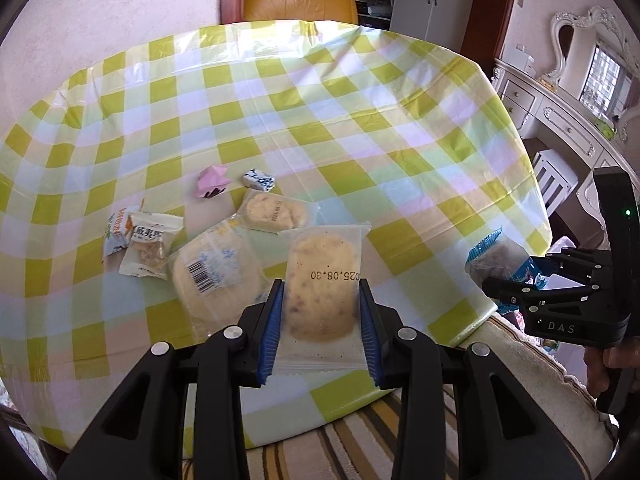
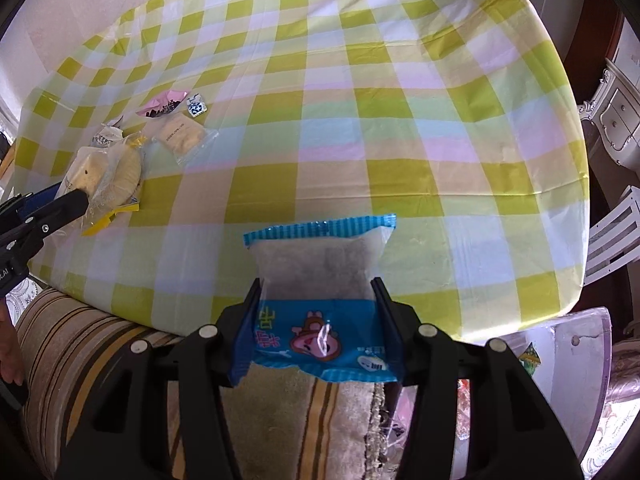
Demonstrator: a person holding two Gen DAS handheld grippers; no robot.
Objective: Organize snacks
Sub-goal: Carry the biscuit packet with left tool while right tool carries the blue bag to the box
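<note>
My left gripper [image 1: 321,292] is shut on a clear packet with a round cookie [image 1: 320,264], held just above the checked table [image 1: 360,100]. In the right wrist view this gripper [image 2: 76,200] reaches in from the left edge. My right gripper [image 2: 317,282] is shut on a blue-edged snack packet [image 2: 316,256], gripped by its sides over the table's near edge. The left wrist view has that gripper [image 1: 512,270] and the blue packet [image 1: 494,250] at the right. Several snacks lie grouped on the cloth: a large round bread [image 1: 216,268], a second cookie packet [image 1: 276,212] and a white packet [image 1: 148,246].
A pink wrapper [image 1: 212,182] and a small blue-and-white candy [image 1: 259,180] lie behind the group. A striped cushion [image 2: 100,344] runs along the near table edge. A clear plastic container [image 2: 568,364] stands low on the right. A yellow chair [image 1: 300,0] is beyond the far edge.
</note>
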